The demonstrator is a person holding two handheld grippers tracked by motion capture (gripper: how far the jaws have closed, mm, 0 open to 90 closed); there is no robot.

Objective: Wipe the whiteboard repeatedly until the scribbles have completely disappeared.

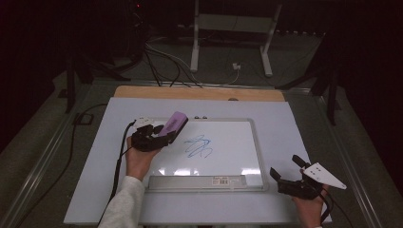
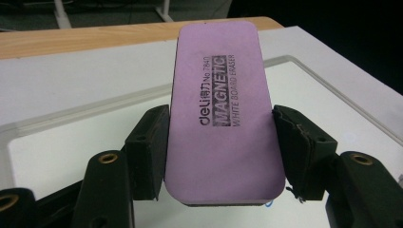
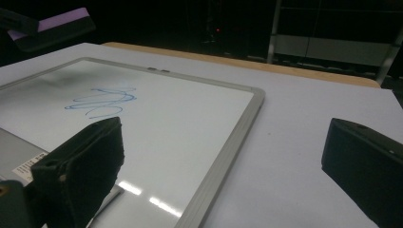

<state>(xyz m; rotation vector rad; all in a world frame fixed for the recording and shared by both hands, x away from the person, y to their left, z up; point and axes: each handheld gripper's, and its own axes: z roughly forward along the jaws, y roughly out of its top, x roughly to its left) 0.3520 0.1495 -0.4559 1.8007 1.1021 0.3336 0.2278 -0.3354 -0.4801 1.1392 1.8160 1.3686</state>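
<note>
High view, biggest thing first: looked down on a wood table [image 1: 199,93] with a pale sheet [image 1: 294,123] spread over most of it. Found a whiteboard [image 1: 233,142] lying flat in the middle of the sheet, with a grey frame all round and a long tray [image 1: 190,182] along the near edge. Spotted a blue scribble [image 1: 198,146] near the middle of the board.

Next, the eraser [image 1: 173,124]: purple on top, dark below. Sat over the far left corner of the board, tilted, to the left of the scribble and apart from it. Looked lifted off the board in the right gripper view, up in the far left corner of that picture.

Then the left gripper [image 1: 164,130], held in the left hand [image 1: 138,161] at the left edge of the board. Gripped the eraser by its two long sides. Showed this well in the left gripper view: one black pad [image 2: 149,147] pressed on each side, purple face up, black print on it easy to read.

Last, the right gripper [image 1: 285,166], held in the right hand [image 1: 309,204] on the sheet just past the near right corner of the board. Had its jaws spread wide apart with nothing between them. Pointed toward the board.
</note>
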